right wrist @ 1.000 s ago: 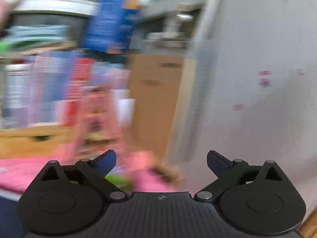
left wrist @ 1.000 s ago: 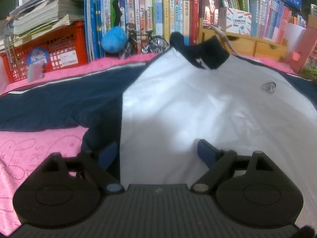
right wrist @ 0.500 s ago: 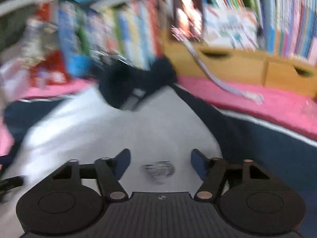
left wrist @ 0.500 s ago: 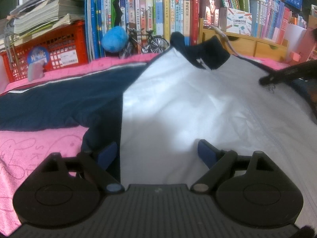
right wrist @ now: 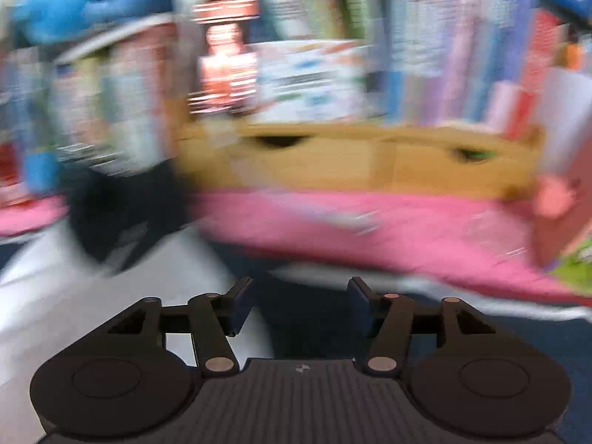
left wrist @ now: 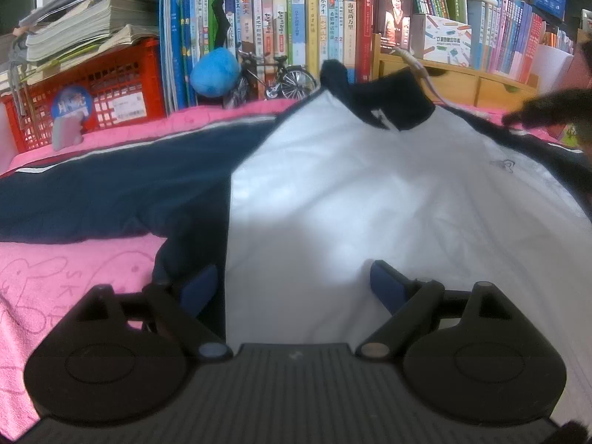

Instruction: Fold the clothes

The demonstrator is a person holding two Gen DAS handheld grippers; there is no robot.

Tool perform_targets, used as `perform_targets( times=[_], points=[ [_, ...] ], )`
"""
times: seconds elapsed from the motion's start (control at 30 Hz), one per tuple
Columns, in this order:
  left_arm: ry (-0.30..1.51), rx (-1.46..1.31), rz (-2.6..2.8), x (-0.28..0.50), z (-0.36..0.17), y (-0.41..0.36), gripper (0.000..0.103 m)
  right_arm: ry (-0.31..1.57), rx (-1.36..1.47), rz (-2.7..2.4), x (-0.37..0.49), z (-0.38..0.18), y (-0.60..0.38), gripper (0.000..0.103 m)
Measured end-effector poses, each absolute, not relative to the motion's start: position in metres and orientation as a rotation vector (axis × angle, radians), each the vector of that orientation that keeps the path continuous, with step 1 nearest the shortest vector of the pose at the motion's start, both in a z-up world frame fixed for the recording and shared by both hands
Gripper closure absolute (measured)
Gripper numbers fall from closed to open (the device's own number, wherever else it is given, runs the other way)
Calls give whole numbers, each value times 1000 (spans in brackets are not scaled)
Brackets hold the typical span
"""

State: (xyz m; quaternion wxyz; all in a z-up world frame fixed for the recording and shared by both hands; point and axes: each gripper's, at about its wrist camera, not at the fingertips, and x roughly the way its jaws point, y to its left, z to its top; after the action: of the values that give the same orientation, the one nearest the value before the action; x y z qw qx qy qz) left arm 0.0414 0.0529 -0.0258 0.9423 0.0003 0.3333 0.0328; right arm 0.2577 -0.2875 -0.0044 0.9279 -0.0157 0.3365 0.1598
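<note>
A white jacket (left wrist: 370,192) with navy sleeves and a navy collar (left wrist: 384,107) lies spread flat on a pink cloth (left wrist: 74,266). My left gripper (left wrist: 292,285) stands open low over the jacket's lower left, its left finger over the navy side panel, its right finger over white fabric. In the blurred right wrist view, my right gripper (right wrist: 298,301) is open, though narrower than before, above the jacket's navy right sleeve (right wrist: 307,325) near the shoulder. The same gripper shows as a dark shape (left wrist: 544,111) at the right edge of the left wrist view.
A wall of books (left wrist: 296,26) lines the back. A red crate (left wrist: 92,96) with stacked papers stands at back left, beside a blue ball (left wrist: 214,72) and a toy bicycle (left wrist: 273,77). Wooden drawers (right wrist: 351,159) stand at back right.
The right gripper swung from the wall to the jacket, then right and lower onto the navy right sleeve, its fingers closing in somewhat. The left gripper has stayed still.
</note>
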Motion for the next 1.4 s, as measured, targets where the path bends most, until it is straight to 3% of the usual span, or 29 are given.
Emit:
perform_targets(
  times=[0.17,0.37,0.4,0.43,0.5,0.53,0.57,0.7,0.93,1.03,1.2,1.27,1.4],
  points=[
    [679,0,66,41,-26,53,12,805,-34,541,205,-14,-289,43],
    [680,1,66,42,-26,54,11,793,-35,192,207,-16,-383,47],
    [680,1,66,42,-27,54,11,790,-35,133,207,-17,-399,43],
    [680,1,66,42,-27,54,11,786,-35,75,207,-17,-415,21],
    [680,2,67,41,-27,54,11,777,-35,-41,208,-18,-446,22],
    [680,2,67,41,-27,54,11,772,-35,-99,208,-18,-462,38],
    [680,2,67,42,-27,54,10,766,-34,-157,209,-19,-478,46],
    [681,3,67,42,-27,54,10,720,10,-153,193,-15,-499,46],
    [681,2,66,41,-26,55,10,722,123,297,187,-12,-418,37],
    [681,2,67,41,-26,56,10,733,24,281,193,-25,-402,36],
    [682,0,68,42,-26,57,10,684,-24,173,201,-40,-453,33],
    [682,0,68,42,-26,57,9,688,-6,46,204,-45,-483,15],
    [682,0,68,42,-26,56,9,711,54,-329,218,-44,-535,21]
  ],
)
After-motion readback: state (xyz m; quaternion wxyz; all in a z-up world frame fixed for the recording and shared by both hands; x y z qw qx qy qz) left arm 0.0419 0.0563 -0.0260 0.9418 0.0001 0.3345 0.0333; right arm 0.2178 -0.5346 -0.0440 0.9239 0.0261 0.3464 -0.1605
